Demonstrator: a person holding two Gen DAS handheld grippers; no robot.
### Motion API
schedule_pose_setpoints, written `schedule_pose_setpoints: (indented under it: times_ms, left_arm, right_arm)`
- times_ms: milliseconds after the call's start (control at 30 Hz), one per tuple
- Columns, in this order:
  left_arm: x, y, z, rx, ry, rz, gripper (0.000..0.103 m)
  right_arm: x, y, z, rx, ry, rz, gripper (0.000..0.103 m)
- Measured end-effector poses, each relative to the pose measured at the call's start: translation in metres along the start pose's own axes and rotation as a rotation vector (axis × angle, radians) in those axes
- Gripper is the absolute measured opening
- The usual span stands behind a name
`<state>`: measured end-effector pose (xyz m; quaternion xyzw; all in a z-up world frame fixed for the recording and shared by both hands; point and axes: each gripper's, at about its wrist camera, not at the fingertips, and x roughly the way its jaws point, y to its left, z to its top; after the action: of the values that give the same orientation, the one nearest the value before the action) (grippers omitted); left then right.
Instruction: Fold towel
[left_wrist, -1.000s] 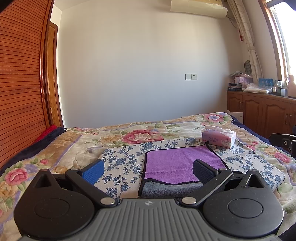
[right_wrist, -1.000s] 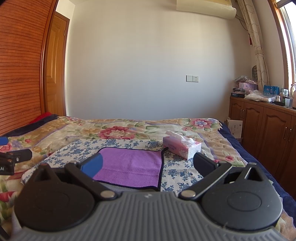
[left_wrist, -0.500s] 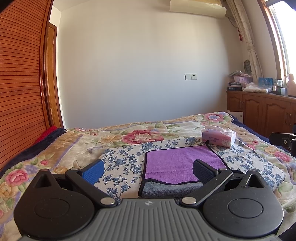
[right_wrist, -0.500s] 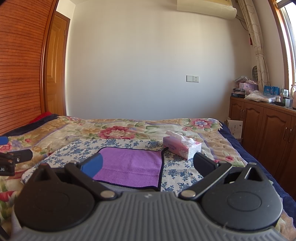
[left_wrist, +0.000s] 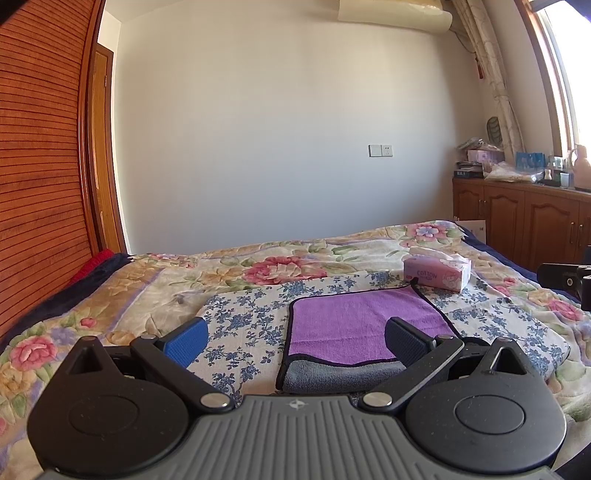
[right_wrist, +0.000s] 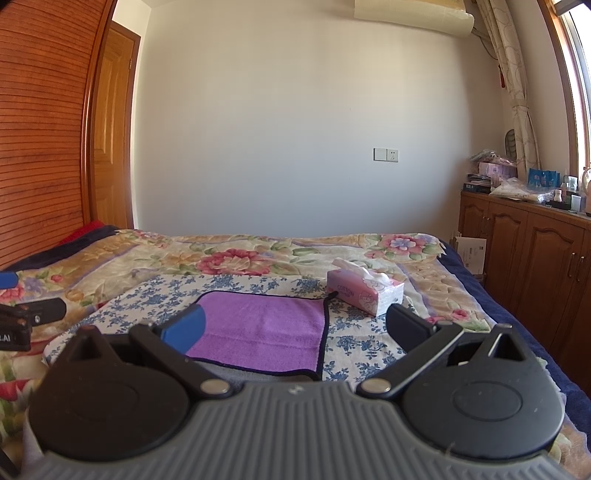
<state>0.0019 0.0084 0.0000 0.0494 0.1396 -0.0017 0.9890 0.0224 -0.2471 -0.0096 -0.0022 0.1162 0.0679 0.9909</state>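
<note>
Purple towel (left_wrist: 354, 321) (flat) on bed (left_wrist: 258, 273)

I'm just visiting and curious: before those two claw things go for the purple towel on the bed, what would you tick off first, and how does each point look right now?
1. Left gripper open and holding nothing: ok.
2. Right gripper open and holding nothing: ok.
3. Towel lying flat on the blue-flowered cloth: ok, though a grey layer shows at its near edge, so it may already be folded once.
4. Near corners of the towel in sight for grasping: cannot tell; the gripper bodies hide part of that edge.
5. Tissue box clear of the towel: not ok; it sits close to the far right corner.
6. Grippers apart from each other: ok.
</note>
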Motion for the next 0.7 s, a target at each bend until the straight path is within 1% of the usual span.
schedule_pose_setpoints:
  times_ms: [267, 700]
  left_arm:
    - [0.009, 0.0, 0.002, -0.001, 0.018, -0.009, 0.103]
    - [0.036, 0.002, 0.002, 0.012, 0.052, -0.006, 0.103]
  right_arm:
    - [0.008, 0.0, 0.0, 0.003, 0.024, 0.014, 0.103]
    - [0.029, -0.002, 0.002, -0.001, 0.064, 0.026, 0.103]
